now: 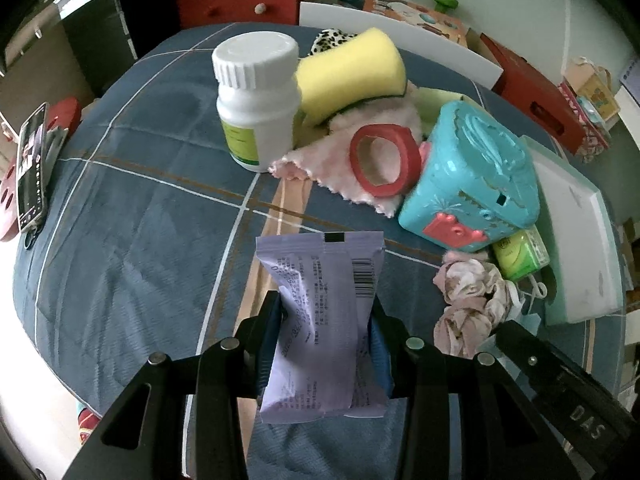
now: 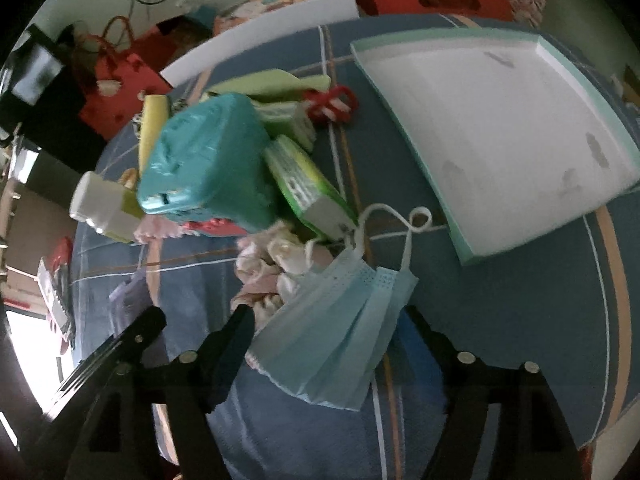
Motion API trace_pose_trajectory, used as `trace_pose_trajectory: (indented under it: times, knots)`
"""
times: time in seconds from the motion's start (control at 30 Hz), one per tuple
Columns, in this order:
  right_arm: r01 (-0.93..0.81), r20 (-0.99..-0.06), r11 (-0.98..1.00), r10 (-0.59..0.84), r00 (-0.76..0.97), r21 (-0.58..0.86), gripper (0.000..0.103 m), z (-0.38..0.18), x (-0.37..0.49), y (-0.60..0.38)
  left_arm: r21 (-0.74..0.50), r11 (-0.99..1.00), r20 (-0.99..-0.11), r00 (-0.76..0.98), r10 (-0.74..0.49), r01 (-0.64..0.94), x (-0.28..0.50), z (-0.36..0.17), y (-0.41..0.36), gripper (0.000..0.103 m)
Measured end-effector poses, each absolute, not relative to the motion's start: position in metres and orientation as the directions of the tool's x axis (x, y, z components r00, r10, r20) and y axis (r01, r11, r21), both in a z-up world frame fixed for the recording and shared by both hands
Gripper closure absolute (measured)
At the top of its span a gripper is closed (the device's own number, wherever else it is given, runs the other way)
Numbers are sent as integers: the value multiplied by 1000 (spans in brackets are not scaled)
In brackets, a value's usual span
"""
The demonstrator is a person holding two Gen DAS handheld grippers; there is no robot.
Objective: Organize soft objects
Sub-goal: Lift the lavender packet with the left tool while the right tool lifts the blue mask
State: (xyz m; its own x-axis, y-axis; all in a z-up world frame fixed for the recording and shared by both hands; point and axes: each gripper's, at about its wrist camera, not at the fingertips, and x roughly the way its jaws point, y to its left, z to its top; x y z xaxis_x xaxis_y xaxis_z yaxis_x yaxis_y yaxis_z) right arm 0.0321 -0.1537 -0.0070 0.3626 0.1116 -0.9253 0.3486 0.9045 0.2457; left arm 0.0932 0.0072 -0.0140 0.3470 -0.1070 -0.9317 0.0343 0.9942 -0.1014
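Note:
My left gripper (image 1: 326, 304) is shut on a purple wrapped packet (image 1: 320, 320), held just above the blue checked tablecloth (image 1: 140, 220). My right gripper (image 2: 330, 316) stands open, its fingers on either side of a light blue face mask (image 2: 336, 320) that lies on the cloth; the pads do not press it. A crumpled pink fabric piece (image 2: 272, 264) lies beside the mask, also seen in the left wrist view (image 1: 468, 300). Farther back are a yellow sponge (image 1: 352, 72) and a fluffy pink cloth (image 1: 320, 160).
A white tray with a mint rim (image 2: 500, 120) lies at the right. A teal plastic box (image 1: 472, 176), a white bottle (image 1: 256, 100), a red tape ring (image 1: 384, 160) and a green tissue pack (image 1: 520, 254) crowd the middle. A phone (image 1: 32, 176) lies at the left edge.

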Motion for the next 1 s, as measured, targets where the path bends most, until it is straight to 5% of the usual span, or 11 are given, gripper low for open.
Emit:
trace_pose_trajectory:
  times: [0.43,0.67,1.0]
  knots:
    - [406,-938,871,152,313,277,22,-35,22,-157,-118,992,-932,340,-122,32,95,-17,14,60]
    - [398,-919,857,191,345,328,55,-32,15,-157,-118,992,-933,339,-122,32,95,-18,14,60]
    - [403,-916,856,180,358,325,74,-32,9,-166,-107,993,-938,325,-115,43,95,-23,13,61]
